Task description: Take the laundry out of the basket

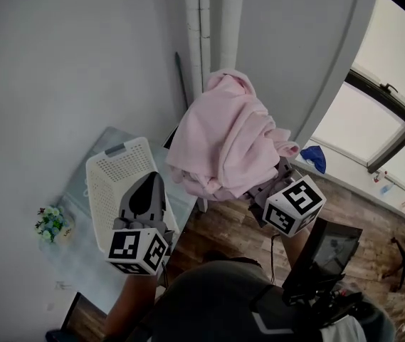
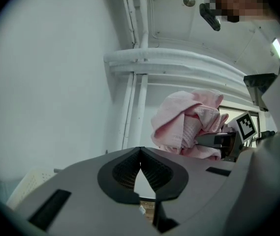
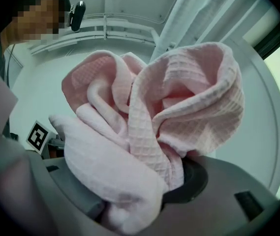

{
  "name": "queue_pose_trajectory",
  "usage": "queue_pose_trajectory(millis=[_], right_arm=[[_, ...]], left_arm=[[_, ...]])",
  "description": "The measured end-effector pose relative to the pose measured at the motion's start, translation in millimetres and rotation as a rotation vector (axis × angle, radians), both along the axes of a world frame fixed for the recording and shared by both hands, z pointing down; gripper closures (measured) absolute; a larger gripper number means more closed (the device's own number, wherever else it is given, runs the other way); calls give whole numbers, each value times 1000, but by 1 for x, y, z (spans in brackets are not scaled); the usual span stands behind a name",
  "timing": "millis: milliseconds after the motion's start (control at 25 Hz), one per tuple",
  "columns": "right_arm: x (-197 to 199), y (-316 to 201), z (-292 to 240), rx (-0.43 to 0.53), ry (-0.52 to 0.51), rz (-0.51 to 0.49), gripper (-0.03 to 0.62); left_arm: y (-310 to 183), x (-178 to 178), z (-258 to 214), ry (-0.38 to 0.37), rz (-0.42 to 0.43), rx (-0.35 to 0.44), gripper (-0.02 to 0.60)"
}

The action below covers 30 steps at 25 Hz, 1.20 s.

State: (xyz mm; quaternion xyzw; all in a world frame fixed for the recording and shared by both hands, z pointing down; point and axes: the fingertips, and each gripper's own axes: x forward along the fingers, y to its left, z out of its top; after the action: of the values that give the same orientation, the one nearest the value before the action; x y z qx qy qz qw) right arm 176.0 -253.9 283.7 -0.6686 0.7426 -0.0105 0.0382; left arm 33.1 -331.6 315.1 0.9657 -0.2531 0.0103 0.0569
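Note:
A bunched pink waffle-weave cloth hangs in the air, well clear of the white plastic laundry basket. My right gripper is shut on its lower folds. In the right gripper view the cloth fills the space between the jaws and hides the fingertips of the right gripper. My left gripper hovers in front of the basket, shut and empty. In the left gripper view the left gripper shows its tips touching, with the pink cloth and the right gripper beyond. The basket's inside is hidden.
The basket rests on a pale table beside a small pot of flowers. White pipes run along the wall behind the cloth. A window with a blue item on its sill is at right. A dark screen stands over the wooden floor.

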Motion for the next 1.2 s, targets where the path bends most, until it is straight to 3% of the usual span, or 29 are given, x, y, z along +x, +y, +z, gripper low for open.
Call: queue_pose_trajectory(millis=[240, 1200], right_arm=[[-2, -2, 18, -28, -3, 45, 305], [-4, -6, 20, -12, -7, 32, 304]], left_arm=[[-4, -9, 6, -4, -25, 0, 572], [-9, -30, 8, -13, -82, -2, 572]])
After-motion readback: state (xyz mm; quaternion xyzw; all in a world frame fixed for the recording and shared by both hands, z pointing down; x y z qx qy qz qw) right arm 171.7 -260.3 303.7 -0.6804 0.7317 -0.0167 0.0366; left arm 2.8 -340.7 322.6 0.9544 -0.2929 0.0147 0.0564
